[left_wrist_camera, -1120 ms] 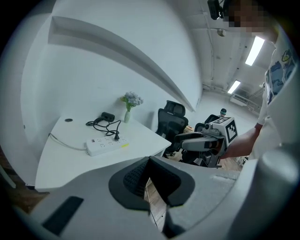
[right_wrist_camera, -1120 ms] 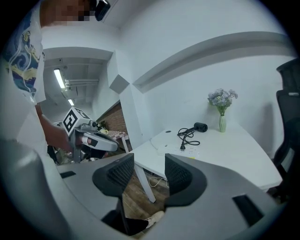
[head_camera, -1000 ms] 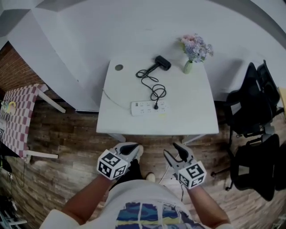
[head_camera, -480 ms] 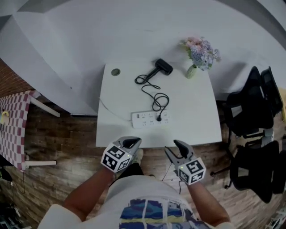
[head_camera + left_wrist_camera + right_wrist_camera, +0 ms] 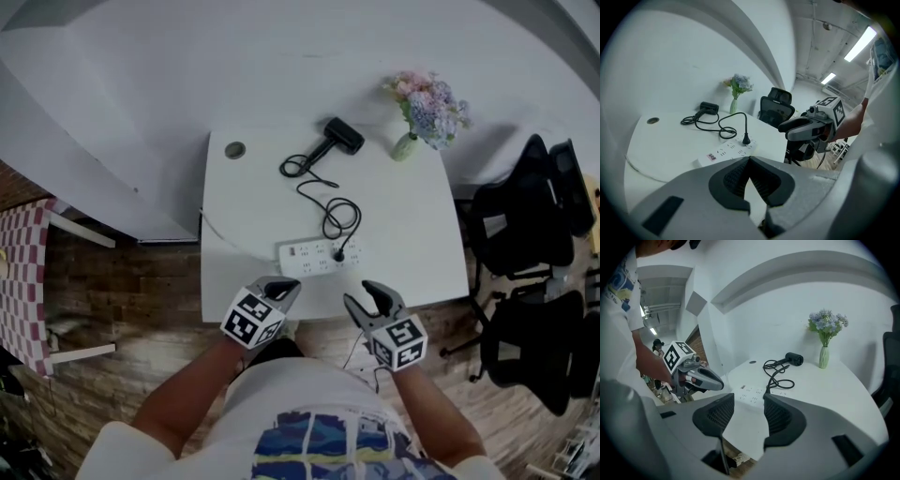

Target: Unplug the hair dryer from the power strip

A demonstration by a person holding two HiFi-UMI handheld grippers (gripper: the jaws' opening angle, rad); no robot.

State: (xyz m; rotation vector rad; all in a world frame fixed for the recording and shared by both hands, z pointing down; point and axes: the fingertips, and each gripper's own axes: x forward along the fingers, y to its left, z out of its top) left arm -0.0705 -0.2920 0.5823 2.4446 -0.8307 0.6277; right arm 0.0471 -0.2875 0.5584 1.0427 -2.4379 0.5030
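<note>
White desk [image 5: 412, 253] set against a pale wall [image 5: 281, 66], with open wood floor [image 5: 122, 281] on the near side, where I hold the left gripper [image 5: 281, 286] and right gripper [image 5: 363, 295] at its front edge. One power strip [image 5: 319, 255] lies near that edge with one black plug [image 5: 339, 254] seated in it. One cord [image 5: 328, 202] loops back to the single hair dryer [image 5: 342, 136] at the rear, near one vase [image 5: 405, 145]. Two chairs [image 5: 516, 216] crowd the right side. Left jaws are closed together on nothing; right jaws stand apart, empty.
</note>
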